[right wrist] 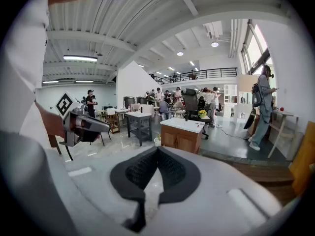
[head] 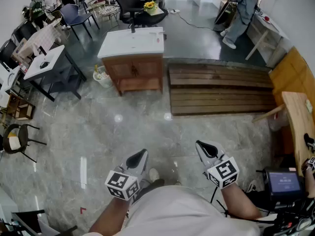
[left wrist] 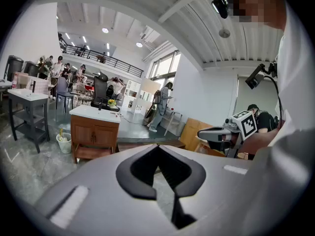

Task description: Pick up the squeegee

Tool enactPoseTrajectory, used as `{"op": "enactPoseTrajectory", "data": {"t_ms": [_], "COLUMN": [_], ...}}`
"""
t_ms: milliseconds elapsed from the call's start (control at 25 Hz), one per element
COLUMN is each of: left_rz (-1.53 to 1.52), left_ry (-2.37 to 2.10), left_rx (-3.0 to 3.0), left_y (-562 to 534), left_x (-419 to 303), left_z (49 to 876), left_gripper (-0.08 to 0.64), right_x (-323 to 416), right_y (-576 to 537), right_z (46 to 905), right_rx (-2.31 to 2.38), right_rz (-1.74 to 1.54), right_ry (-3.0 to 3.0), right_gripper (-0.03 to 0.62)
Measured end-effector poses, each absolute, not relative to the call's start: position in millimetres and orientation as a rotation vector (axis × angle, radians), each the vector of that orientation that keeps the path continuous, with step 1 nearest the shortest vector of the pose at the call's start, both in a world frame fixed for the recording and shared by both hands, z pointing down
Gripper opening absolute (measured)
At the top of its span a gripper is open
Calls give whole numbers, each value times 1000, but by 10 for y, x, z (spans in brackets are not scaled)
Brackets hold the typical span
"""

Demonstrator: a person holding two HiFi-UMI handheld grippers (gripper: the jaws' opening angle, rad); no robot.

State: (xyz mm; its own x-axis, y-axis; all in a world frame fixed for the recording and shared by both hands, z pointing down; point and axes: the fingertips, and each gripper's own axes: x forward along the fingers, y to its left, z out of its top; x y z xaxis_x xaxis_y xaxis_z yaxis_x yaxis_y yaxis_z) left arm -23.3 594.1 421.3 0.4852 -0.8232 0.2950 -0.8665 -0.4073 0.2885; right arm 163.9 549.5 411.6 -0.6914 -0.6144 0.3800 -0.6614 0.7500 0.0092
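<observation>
Currently, two grippers held side by side, low over the grey marble floor (head: 98,132).

- Left gripper (head: 142,154): fingers closed tip to tip, holding nothing; tilted slightly downward.
- Right gripper (head: 202,145): fingers likewise closed on themselves, holding nothing; just beside the left one, not touching it.
- Wooden cabinet (head: 133,70): well ahead of both grippers, with a white countertop (head: 123,45).
- Squeegee: cannot be made out with certainty; a small object (head: 158,39) near the countertop's right edge is too small to identify.
- Bucket (head: 102,76): on the floor, just left of the cabinet.
- Wooden platform (head: 221,90): slatted, just right of the cabinet.
</observation>
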Motion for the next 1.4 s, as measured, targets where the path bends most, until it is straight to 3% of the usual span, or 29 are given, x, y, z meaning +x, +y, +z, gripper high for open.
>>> {"op": "enactPoseTrajectory", "data": {"t_ms": [560, 920, 1400], "left_rz": [140, 218, 214], "left_ry": [-1376, -1420, -1662], "left_rx": [2354, 2343, 2183], "left_y": [5175, 3800, 1060], "left_x": [-1218, -1182, -1015], "left_z": [4412, 4488, 4424], "left_gripper": [20, 83, 129], "right_x": [513, 521, 968], "right_y": [4622, 3279, 942], "right_z": [4157, 4230, 4108], "right_rx": [944, 987, 929], "right_rz": [158, 100, 44], "right_ry": [-2559, -2576, -2607], "right_gripper": [3, 77, 78]}}
